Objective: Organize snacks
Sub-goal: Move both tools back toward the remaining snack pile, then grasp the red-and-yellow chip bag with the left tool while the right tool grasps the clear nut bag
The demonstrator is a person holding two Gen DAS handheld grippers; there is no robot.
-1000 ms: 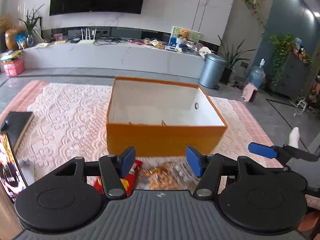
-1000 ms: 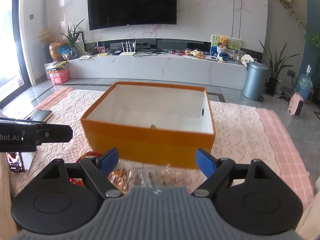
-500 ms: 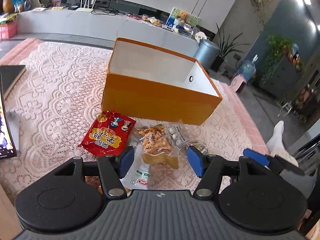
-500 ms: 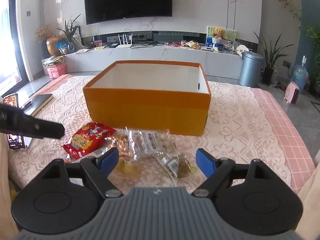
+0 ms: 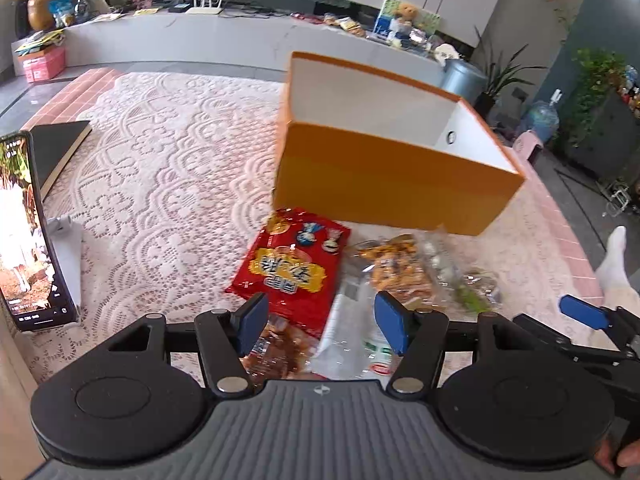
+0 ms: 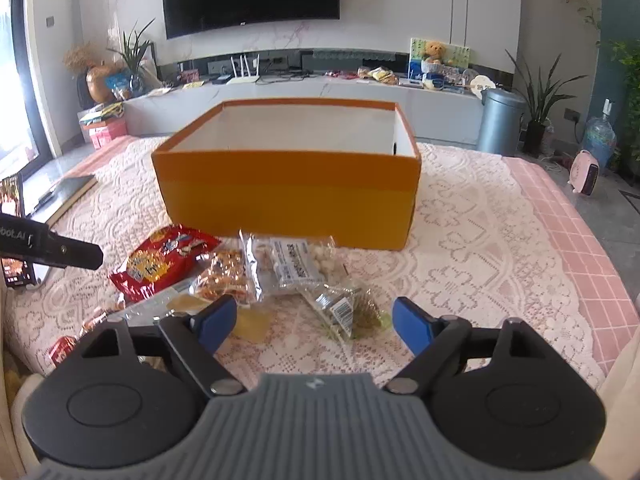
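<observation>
An open orange box (image 5: pixel 384 184) (image 6: pixel 288 196) with a white inside stands on the lace cloth. Several snack packets lie in front of it: a red bag (image 5: pixel 296 264) (image 6: pixel 160 260), a clear bag of orange snacks (image 5: pixel 400 268) (image 6: pixel 224 276), a clear bag of pale nuts (image 6: pixel 292 264), a small greenish packet (image 6: pixel 348 312) and a white-green packet (image 5: pixel 352 336). My left gripper (image 5: pixel 322 322) is open and empty, low over the near edge of the red bag. My right gripper (image 6: pixel 314 322) is open and empty, just short of the packets.
A phone on a stand (image 5: pixel 24 236) and a dark notebook (image 5: pixel 56 148) sit at the table's left. The left gripper's tip (image 6: pixel 72 254) shows at the left of the right wrist view. A pink checked cloth (image 6: pixel 580 248) covers the table's right side.
Both grippers have pulled back and tilted down, so the packets in front of the box have come into full view. The left gripper has also swung to the left. Both stay open.
</observation>
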